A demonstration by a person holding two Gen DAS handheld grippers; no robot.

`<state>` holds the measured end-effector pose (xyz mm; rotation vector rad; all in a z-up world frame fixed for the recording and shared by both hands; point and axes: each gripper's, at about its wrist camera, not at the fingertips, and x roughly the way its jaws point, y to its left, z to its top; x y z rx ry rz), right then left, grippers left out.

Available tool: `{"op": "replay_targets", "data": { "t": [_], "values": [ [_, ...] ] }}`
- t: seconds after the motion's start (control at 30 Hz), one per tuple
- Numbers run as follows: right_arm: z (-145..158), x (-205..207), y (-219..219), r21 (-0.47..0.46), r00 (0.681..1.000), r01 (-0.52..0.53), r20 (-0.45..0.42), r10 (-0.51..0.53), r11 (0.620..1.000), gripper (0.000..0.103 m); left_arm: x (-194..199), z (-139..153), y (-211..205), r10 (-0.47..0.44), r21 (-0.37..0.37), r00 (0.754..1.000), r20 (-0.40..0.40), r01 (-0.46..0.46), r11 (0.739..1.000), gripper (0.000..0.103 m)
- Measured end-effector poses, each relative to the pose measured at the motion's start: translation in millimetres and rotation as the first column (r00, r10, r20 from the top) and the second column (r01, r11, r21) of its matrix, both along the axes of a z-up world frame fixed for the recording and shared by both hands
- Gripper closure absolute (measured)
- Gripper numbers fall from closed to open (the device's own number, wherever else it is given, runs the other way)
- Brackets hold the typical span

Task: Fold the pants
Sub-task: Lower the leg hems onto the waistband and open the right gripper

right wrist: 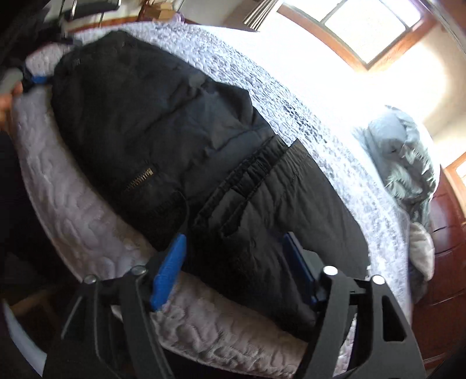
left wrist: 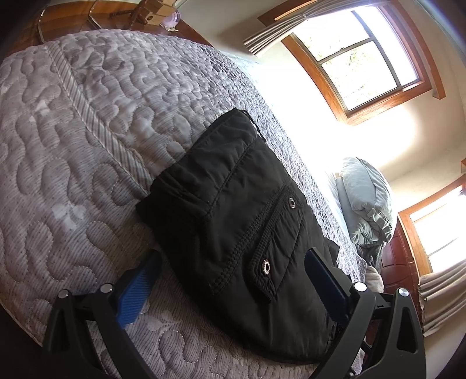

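Black pants (left wrist: 233,221) lie in a folded bundle on the grey quilted bed (left wrist: 72,145). A pocket flap with two metal snaps faces up. My left gripper (left wrist: 230,277) is open, its blue fingers (left wrist: 134,294) either side of the near edge of the pants, holding nothing. In the right wrist view the pants (right wrist: 180,151) stretch along the bed (right wrist: 72,215), with a brass zipper showing. My right gripper (right wrist: 233,268) is open, astride the near end of the pants. The left gripper shows there at the far left edge (right wrist: 38,79), by the far end of the pants.
A grey pillow and bunched bedding (left wrist: 367,201) lie at the bed's far right. A wooden nightstand with small objects (left wrist: 139,14) stands behind the bed. Bright windows (left wrist: 364,58) are in the wall beyond. A dark red wooden dresser (right wrist: 445,262) stands at the right.
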<state>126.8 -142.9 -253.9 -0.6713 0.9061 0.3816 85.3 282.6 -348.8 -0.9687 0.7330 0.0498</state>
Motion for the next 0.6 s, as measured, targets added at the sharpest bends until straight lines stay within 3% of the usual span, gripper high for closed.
{"op": "replay_targets", "data": {
  "t": [0.07,0.13,0.27,0.43,0.53,0.6],
  "values": [
    [31.0,16.1,-12.9,0.164,0.995,0.057,-0.084,-0.044,0.985,0.022,-2.4,-0.8,1.6,0.005,-0.01,1.0,0.006,-0.005,1.0,0.004],
    [50.2,47.3,-24.7,0.228,0.98,0.174,-0.136,-0.146,0.958,0.022,-3.9,-1.1,1.8,0.009,-0.019,1.0,0.013,-0.009,1.0,0.004],
    [37.3,115.1,-31.9,0.219,0.903,0.363,-0.322,-0.285,0.905,0.039,-7.7,-1.9,3.0,0.014,-0.036,1.0,0.021,-0.014,0.999,0.004],
    [-5.2,143.6,-20.0,0.059,0.838,0.427,-0.399,-0.371,0.902,0.039,-8.6,-1.6,5.8,0.004,-0.045,1.0,0.027,-0.003,0.999,0.004],
    [-15.3,148.0,-23.6,0.045,0.807,0.463,-0.434,-0.4,0.885,0.052,-9.5,-2.0,11.6,0.003,-0.056,0.999,0.034,-0.001,0.998,0.004],
    [-18.5,148.5,-23.2,0.068,0.787,0.477,-0.477,-0.391,0.876,0.085,-9.3,-2.3,14.4,0.003,-0.061,0.999,0.039,-0.001,0.998,0.004]
  ]
}}
